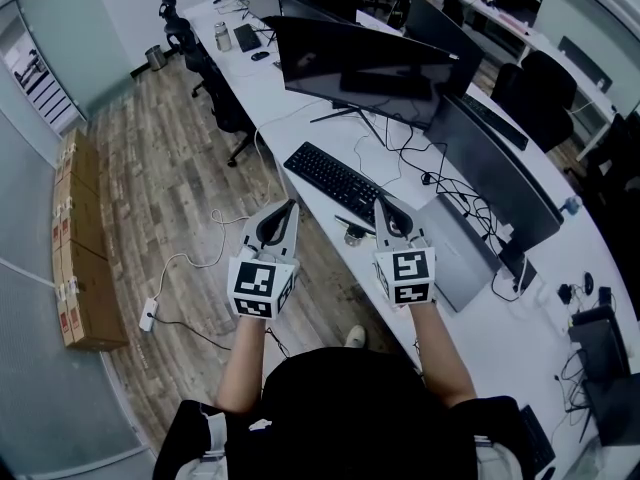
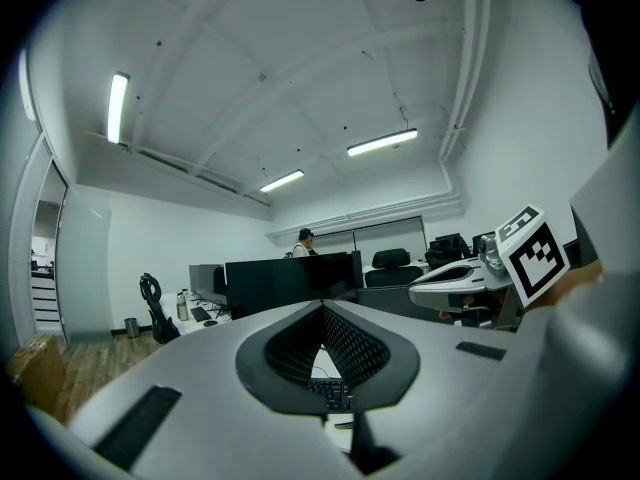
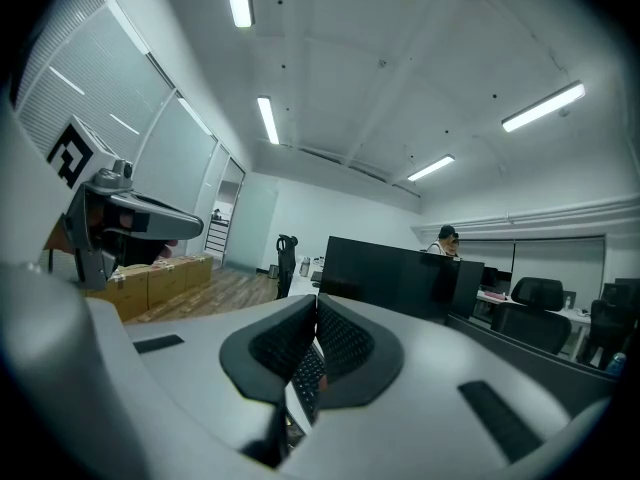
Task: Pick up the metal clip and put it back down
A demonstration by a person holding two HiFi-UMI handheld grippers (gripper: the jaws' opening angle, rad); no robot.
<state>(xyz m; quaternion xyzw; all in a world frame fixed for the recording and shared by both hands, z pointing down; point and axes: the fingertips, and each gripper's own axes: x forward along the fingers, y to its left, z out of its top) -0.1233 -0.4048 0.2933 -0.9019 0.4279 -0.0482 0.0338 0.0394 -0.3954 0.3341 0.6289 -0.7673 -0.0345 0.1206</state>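
Left gripper [image 1: 291, 208] and right gripper [image 1: 381, 201] are hovering side by side over the desk [image 1: 268, 93] edge, near the keyboard [image 1: 335, 181]. Both are sitting clenched, jaws together, gripping nothing.

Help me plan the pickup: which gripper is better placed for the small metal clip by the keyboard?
Right, probably. The right gripper hangs nearer the clip than the left gripper. Both are shut and empty, so it must open first.

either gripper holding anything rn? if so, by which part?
Nothing held. Left gripper and right gripper both have jaws closed tip to tip with nothing between them.
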